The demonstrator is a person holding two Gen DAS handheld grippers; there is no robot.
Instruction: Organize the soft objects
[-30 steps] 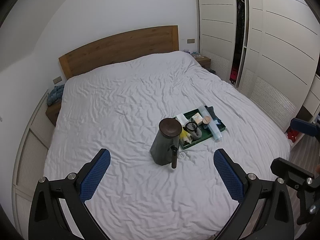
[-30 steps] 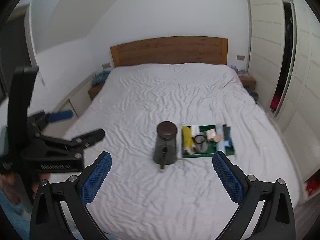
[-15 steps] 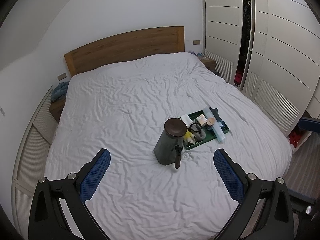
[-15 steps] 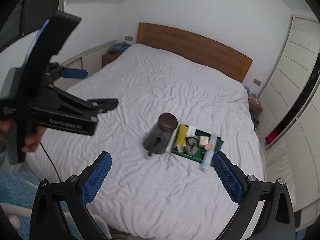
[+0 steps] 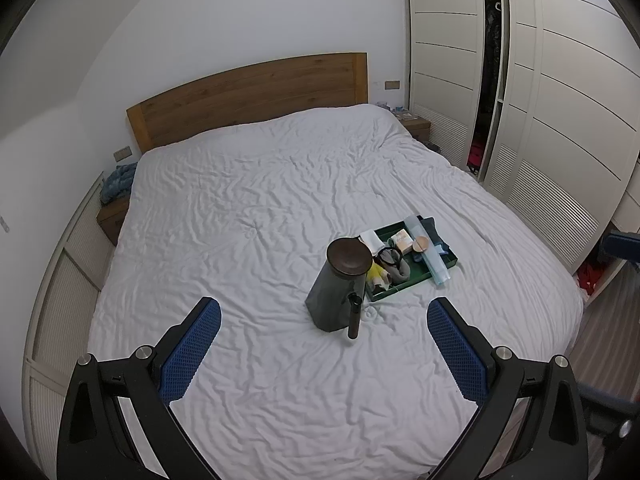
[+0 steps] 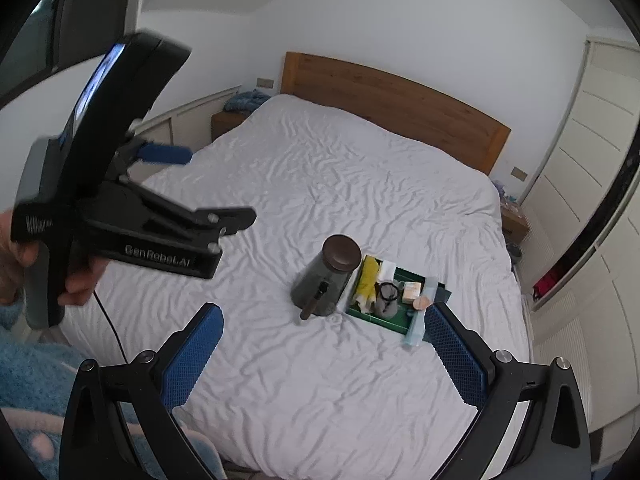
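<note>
Both grippers, left gripper (image 5: 323,354) and right gripper (image 6: 323,354), spread wide and empty above our bed (image 5: 248,208); soft objects sit in green tray (image 5: 451,261) beside dark container (image 5: 338,284). Stage unclear, near tray before gripping.

Place: a home bedroom.
Signs: wide bed (image 5: 280,208) under rumpled white bedding, wooden headboard (image 5: 248,96), nightstand (image 6: 228,122), and white louvred wardrobe (image 5: 560,128) along the wall.

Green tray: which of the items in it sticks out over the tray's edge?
The long clear tube. It lies across the right end of the green tray, its near end overhanging onto the white bedding; the yellow item and the rest stay inside.
</note>
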